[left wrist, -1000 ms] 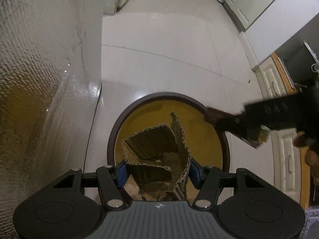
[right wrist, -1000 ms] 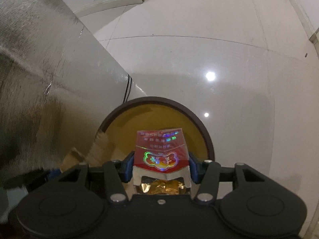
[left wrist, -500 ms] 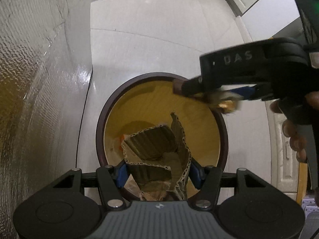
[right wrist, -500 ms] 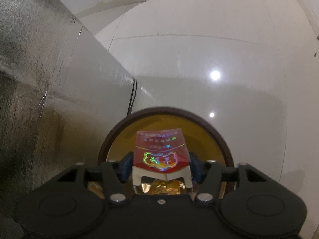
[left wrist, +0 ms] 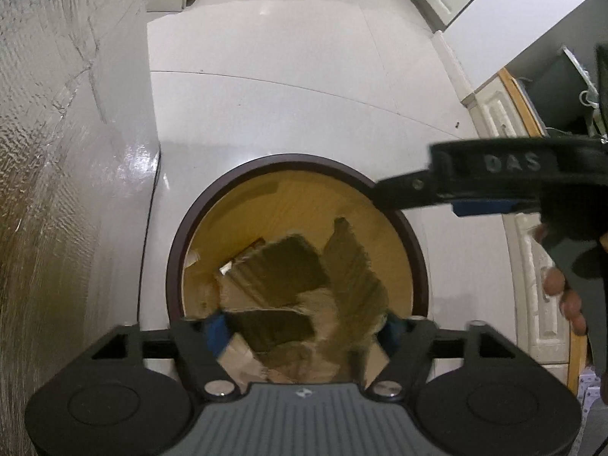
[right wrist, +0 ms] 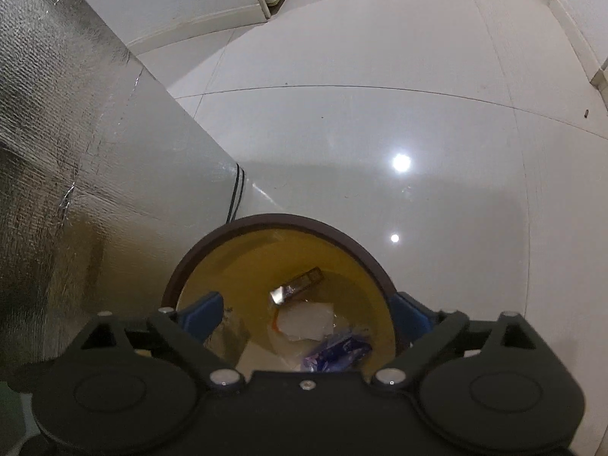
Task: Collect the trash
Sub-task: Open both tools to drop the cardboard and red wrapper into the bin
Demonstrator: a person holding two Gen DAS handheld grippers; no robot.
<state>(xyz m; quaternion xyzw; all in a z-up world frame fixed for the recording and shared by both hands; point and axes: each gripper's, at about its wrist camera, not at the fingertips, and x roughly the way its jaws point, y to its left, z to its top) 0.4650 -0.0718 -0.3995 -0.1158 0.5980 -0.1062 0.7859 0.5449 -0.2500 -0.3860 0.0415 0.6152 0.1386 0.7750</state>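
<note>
A round bin (left wrist: 182, 235) with a dark brown rim and yellow inside stands on the white floor; it also shows in the right wrist view (right wrist: 364, 254). My left gripper (left wrist: 300, 326) is open just above the bin, and the torn brown cardboard (left wrist: 304, 281) between its blue pads looks blurred, as if it is dropping. My right gripper (right wrist: 304, 309) is open and empty over the bin; it shows from the side in the left wrist view (left wrist: 482, 186). The red packet (right wrist: 298, 285) lies inside the bin with white paper (right wrist: 307, 321) and a blue wrapper (right wrist: 338, 351).
A silver foil-covered wall (left wrist: 49, 190) rises close on the left of the bin, also in the right wrist view (right wrist: 76, 190). White cabinets (left wrist: 532, 266) stand to the right. Glossy white floor tiles (right wrist: 380, 114) stretch beyond the bin.
My right gripper opened and the red packet dropped into the bin. My left gripper's fingers spread apart and the cardboard blurs, slipping down.
</note>
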